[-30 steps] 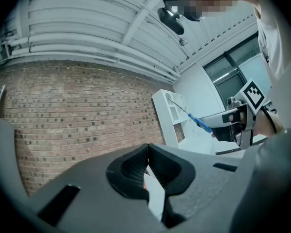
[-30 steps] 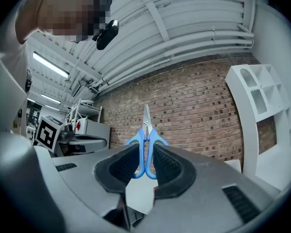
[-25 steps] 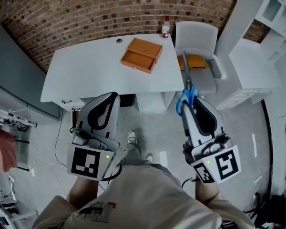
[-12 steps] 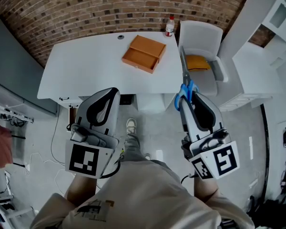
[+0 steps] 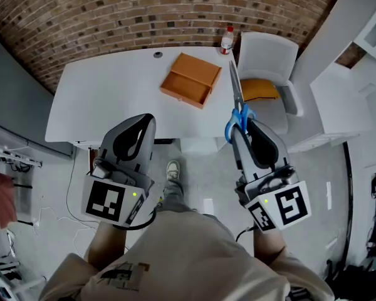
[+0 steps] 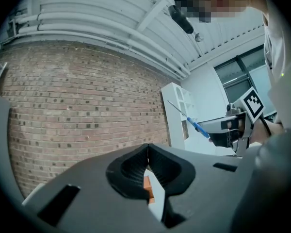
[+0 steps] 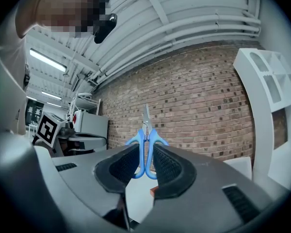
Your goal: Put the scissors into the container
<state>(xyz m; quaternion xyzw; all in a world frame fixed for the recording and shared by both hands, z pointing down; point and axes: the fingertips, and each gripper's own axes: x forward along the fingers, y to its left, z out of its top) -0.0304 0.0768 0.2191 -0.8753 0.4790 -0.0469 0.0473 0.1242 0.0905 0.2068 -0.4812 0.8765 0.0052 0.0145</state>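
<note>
Soft, even light fills my head view; the white bench [image 5: 113, 99] is bright, with no hard shadows. Fisheye distortion bends the brick wall [image 5: 144, 17] into an arc. Both gripper views darken to a round vignette at the edges. A ceiling strip light [image 7: 46, 59] glows, and the scissors [image 7: 146, 130] look crisp.

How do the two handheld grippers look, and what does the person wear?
Both the left gripper and the right gripper have grey, tapering shells with dark oval openings, black ribbed pads, and a cube of black-and-white square markers beside a small green light. The person wears a pale shirt and a white shoe.
</note>
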